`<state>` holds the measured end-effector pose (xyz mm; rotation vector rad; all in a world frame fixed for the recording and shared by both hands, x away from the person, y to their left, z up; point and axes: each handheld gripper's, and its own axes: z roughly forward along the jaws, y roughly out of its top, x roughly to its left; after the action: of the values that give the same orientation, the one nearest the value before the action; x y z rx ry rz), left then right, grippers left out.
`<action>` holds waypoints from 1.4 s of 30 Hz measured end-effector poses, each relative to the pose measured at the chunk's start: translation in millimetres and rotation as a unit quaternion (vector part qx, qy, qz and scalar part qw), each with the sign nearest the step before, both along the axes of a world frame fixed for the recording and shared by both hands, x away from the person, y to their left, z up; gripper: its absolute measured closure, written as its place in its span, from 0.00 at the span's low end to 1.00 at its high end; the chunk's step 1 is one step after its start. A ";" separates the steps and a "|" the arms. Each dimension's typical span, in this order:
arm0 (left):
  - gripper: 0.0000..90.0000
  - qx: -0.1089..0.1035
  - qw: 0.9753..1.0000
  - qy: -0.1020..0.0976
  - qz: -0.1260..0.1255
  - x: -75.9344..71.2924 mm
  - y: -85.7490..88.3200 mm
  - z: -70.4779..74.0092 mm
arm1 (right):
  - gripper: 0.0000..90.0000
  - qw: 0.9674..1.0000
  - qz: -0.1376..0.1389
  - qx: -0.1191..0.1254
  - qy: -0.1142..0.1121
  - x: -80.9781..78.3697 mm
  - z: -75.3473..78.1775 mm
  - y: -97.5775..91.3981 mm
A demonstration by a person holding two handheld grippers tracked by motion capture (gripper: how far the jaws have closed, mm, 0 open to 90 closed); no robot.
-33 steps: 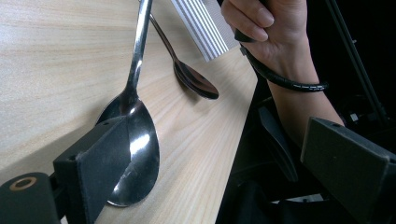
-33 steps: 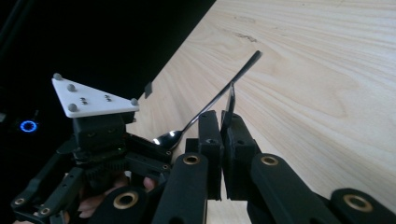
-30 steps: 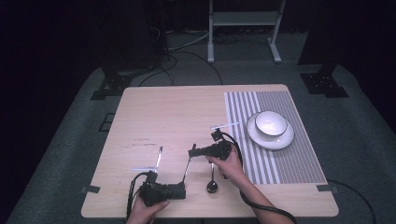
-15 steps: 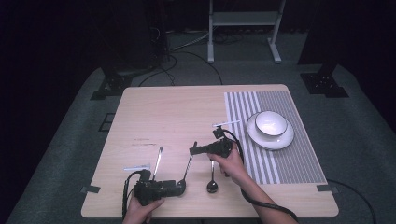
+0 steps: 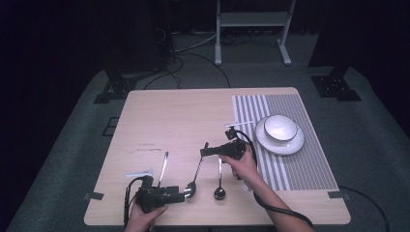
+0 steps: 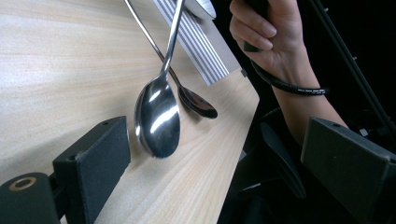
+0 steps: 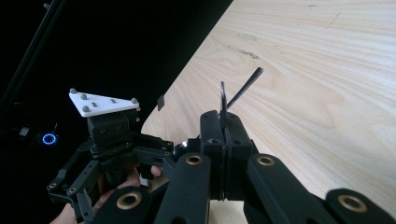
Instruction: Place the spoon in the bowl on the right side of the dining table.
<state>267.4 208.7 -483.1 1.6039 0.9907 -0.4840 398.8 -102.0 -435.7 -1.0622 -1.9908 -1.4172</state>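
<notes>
My right gripper [image 5: 205, 151] [image 7: 223, 123] points left and is shut on the thin handle of a steel spoon [image 5: 196, 174]. The handle's end sticks up past the jaws. That spoon slants down to its bowl [image 6: 156, 116], which rests on edge on the wooden table [image 5: 183, 116] between the wide-apart jaws of my left gripper [image 5: 183, 195] [image 6: 217, 135]. The left gripper is open and touches nothing. A second spoon [image 5: 220, 181] [image 6: 198, 103] lies flat just to the right of the first.
A slim utensil [image 5: 163, 168] lies left of the held spoon. A white bowl [image 5: 280, 126] sits on a plate [image 5: 290, 146] on the striped placemat [image 5: 309, 164] at the right. The table's front edge is close to both hands.
</notes>
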 end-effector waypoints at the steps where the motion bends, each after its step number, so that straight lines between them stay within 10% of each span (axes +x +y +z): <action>1: 0.08 0.000 1.000 0.000 0.000 0.0 -0.1 -0.2 | 0.99 1.000 -0.002 -0.001 -0.001 0.1 0.7 -1.1; 42: 0.08 0.002 1.000 -0.003 0.000 -0.2 -0.5 -0.7 | 0.99 0.998 -0.056 0.011 -0.008 7.5 23.6 -57.6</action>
<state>267.2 208.3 -483.8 1.6086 0.9873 -0.4772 406.4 -159.6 -412.1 -1.1740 -1.9489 -1.5056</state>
